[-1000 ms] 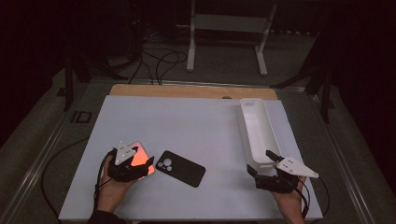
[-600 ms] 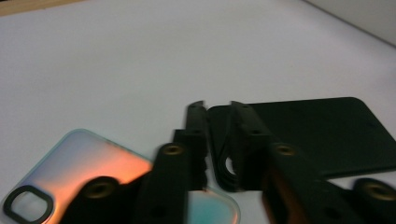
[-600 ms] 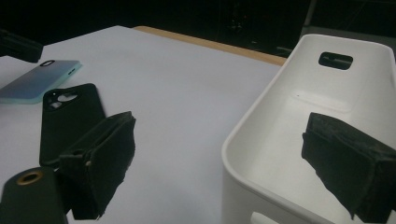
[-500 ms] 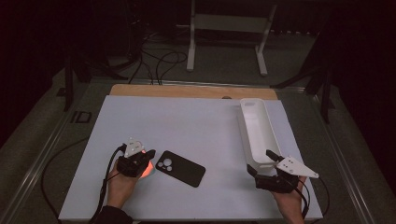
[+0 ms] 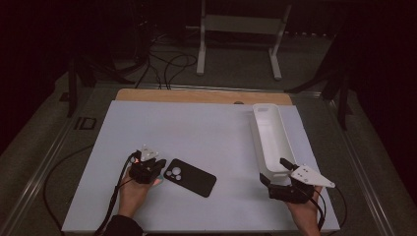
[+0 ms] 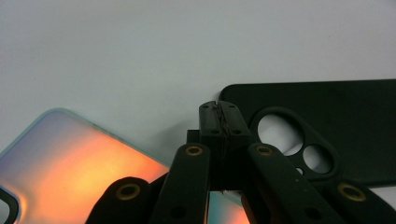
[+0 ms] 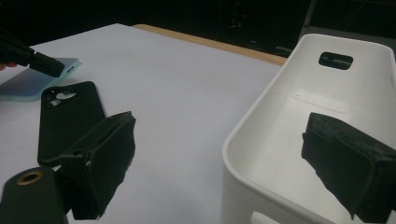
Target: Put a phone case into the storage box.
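Jaws pressed together on nothing, our left gripper [image 6: 219,122] hovers low between an iridescent orange-and-teal phone case [image 6: 79,163] and a matte black phone case [image 6: 327,121] with round camera cut-outs, both lying flat on the white table sheet [image 5: 206,128]. Our right gripper [image 5: 278,177] waits wide open at the near end of the long white plastic bin [image 5: 273,135], gripping nothing. We judge the risk plain: closed tips pushed down could skid either case sideways across the smooth sheet, or scrape the shiny one, rather than lifting it.
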`<action>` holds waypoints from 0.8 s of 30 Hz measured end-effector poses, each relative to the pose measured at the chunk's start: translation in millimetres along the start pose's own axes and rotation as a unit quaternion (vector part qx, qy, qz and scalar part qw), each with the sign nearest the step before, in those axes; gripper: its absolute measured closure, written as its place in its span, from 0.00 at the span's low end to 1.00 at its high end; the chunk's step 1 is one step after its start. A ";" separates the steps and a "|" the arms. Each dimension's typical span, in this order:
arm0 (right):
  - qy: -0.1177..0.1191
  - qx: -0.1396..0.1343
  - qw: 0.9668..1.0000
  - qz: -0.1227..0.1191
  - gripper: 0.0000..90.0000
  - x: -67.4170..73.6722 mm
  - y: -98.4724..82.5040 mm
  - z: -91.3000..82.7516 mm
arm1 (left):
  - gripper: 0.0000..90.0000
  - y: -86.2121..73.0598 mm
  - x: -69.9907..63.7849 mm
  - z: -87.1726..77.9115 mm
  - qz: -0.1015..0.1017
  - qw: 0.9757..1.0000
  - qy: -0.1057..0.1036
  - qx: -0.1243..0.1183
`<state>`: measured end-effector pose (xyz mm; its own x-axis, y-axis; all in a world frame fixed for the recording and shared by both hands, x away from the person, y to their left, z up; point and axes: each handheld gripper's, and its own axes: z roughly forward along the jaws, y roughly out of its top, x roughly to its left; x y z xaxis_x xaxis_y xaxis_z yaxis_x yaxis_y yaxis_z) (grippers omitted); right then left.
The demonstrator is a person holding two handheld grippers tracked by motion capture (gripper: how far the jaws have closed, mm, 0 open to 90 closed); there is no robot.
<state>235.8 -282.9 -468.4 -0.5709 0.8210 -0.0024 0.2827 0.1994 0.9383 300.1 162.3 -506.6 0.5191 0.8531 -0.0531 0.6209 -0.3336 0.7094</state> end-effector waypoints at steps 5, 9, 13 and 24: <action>-0.001 0.001 1.000 -0.001 0.11 0.1 -0.3 0.2 | 1.00 -2.7 0.4 6.0 -0.003 1.000 0.003 0.016; -0.001 0.000 1.000 0.000 0.11 -0.7 -0.6 0.1 | 1.00 -6.4 2.0 9.7 -0.006 1.000 0.005 0.029; -0.001 0.001 1.000 -0.001 0.11 -0.5 -0.8 0.5 | 1.00 -8.3 2.0 10.0 -0.010 1.000 0.004 0.029; -0.002 0.003 1.000 -0.001 0.11 0.8 -0.9 0.2 | 1.00 -10.8 -5.0 5.3 -0.007 0.999 0.008 0.041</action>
<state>235.3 -282.4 -469.3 -0.5679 0.8231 -0.0051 0.2861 0.2032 0.9364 294.0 159.6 -517.8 0.5009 0.8639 -0.0519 0.6747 -0.3522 0.6486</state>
